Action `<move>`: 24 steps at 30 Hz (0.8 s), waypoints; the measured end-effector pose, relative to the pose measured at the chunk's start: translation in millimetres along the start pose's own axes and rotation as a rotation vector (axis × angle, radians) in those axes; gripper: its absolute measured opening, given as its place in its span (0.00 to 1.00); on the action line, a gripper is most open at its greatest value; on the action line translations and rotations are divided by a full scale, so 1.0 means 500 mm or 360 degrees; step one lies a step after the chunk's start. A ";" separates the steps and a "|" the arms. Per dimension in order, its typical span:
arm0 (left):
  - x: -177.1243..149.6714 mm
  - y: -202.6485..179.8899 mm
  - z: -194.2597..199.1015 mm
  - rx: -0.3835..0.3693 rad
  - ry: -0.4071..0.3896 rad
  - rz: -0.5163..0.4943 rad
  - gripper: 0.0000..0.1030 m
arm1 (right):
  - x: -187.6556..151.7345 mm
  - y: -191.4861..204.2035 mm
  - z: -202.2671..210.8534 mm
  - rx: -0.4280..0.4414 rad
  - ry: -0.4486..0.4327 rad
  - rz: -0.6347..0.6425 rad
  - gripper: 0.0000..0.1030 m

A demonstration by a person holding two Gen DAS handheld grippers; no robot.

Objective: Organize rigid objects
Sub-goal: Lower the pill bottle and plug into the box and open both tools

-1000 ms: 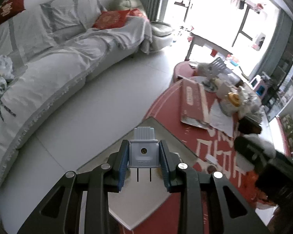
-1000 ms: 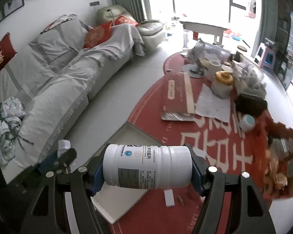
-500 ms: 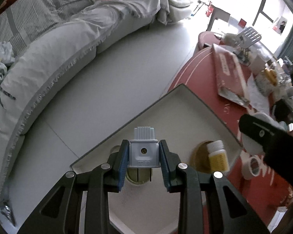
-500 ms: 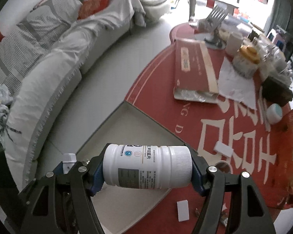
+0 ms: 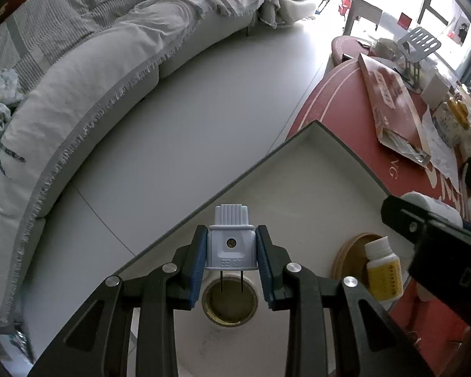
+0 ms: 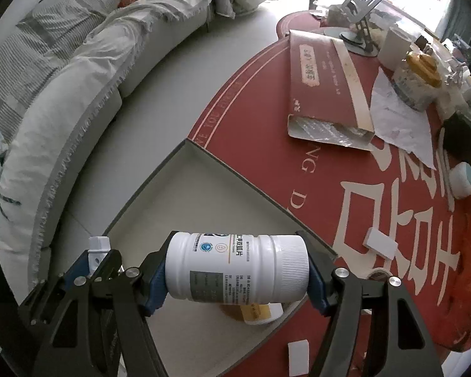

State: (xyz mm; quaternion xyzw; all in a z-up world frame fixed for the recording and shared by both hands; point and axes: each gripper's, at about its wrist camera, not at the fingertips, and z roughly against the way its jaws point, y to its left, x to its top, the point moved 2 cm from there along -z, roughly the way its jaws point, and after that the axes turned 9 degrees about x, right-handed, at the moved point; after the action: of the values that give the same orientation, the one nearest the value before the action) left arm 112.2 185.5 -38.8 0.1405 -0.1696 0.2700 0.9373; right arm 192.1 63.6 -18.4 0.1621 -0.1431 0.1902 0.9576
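Two grippers loaded, both poised above the shallow white tray [image 5: 314,169] at the near left edge of the red table [image 6: 267,100]. Left gripper [image 5: 230,262] clamped on a pale blue plug adapter [image 5: 230,245], prongs pointing back toward the camera, directly over a tape roll [image 5: 229,306] lying in the tray. Right gripper [image 6: 237,275] pinching a white pill bottle [image 6: 235,271] sideways, end to end, above a small yellow bottle [image 5: 382,275] resting on a wooden disc [image 5: 350,260].

Best lowered one at a time onto bare tray floor, likely toward the far corner, clear of roll and yellow bottle. Bottle probably prone to rolling if released lying down; worth setting close against a wall.
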 end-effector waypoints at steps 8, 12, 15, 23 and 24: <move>-0.002 -0.013 -0.013 0.0011 -0.0001 -0.0033 0.32 | 0.000 0.004 -0.023 0.0007 0.0030 0.0012 0.69; -0.003 -0.018 -0.019 0.0009 0.0009 -0.0031 0.32 | 0.000 0.009 -0.030 0.0008 0.0042 0.0017 0.69; -0.004 -0.019 -0.025 0.0014 0.0018 -0.0031 0.32 | 0.001 0.012 -0.037 0.0009 0.0052 0.0024 0.69; -0.008 -0.026 -0.036 0.0008 0.0024 -0.0059 0.32 | -0.002 0.008 -0.056 -0.0002 0.0095 0.0014 0.69; -0.010 -0.030 -0.038 0.0000 0.0027 -0.0067 0.32 | -0.003 0.008 -0.059 0.0006 0.0104 0.0014 0.69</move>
State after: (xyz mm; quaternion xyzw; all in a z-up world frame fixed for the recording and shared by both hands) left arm 121.2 178.0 -60.5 0.1419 -0.1587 0.2513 0.9442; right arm 195.5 77.5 -44.7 0.1568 -0.1121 0.1998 0.9607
